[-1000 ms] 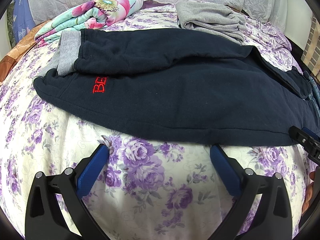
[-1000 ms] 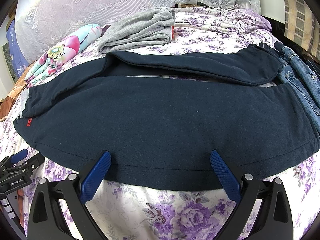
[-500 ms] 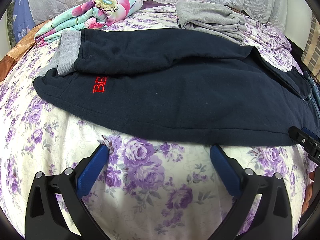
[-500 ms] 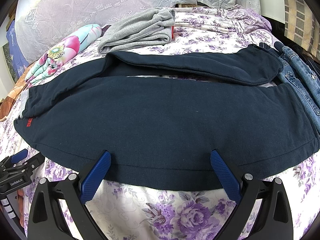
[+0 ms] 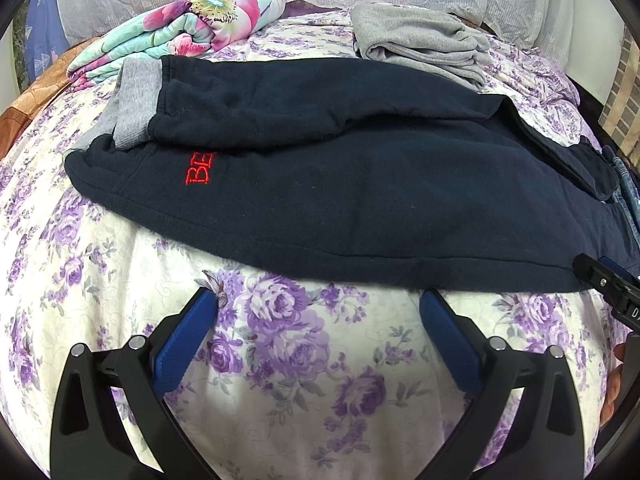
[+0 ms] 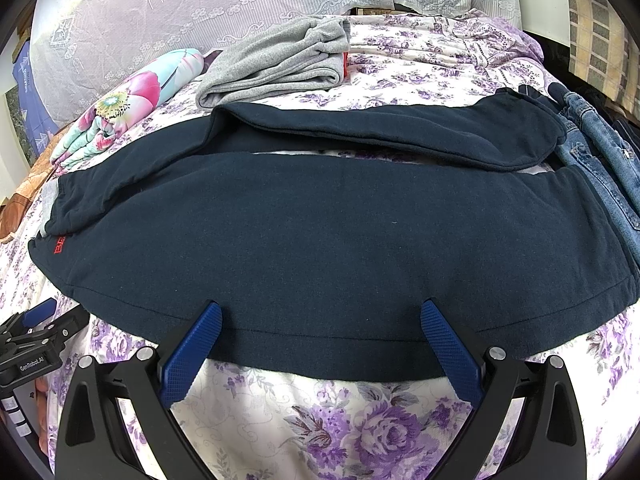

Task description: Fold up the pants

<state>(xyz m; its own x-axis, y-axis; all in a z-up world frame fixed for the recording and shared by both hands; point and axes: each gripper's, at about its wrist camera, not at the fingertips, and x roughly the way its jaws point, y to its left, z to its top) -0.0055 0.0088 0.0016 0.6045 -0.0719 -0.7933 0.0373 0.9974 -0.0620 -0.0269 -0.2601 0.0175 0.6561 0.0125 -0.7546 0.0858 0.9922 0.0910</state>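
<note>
The navy pants [image 6: 320, 240] lie spread lengthwise across the flowered bedsheet [image 5: 280, 380], waistband end toward the left, where red stitched lettering [image 5: 199, 168] and a grey rib band [image 5: 136, 100] show, and the leg ends toward the right beside a pair of jeans [image 6: 600, 152]. One leg lies nearest the grippers; the other lies beyond it, slightly parted toward the right, with a strip of sheet showing between them. The fabric appears to be thick fleece: judged soft, limp, moderately heavy for a garment, not slippery, and in no way fragile. It will likely sag and drag on the sheet if lifted from one point only, so a two-point hold along the near hem seam is judged best, one gripper toward the waistband and one toward the leg end. The left gripper [image 5: 318, 300] is spread wide and holds nothing; its fingertips sit just short of the near edge of the pants, over bare sheet. The right gripper [image 6: 320, 310] is likewise wide apart and empty, its blue pads [image 6: 192, 352] overlapping the near edge of the cloth in view; whether they touch it cannot be told. A grey garment [image 6: 276, 68] and a floral quilt [image 5: 180, 32] lie beyond, clear of the pants.
</note>
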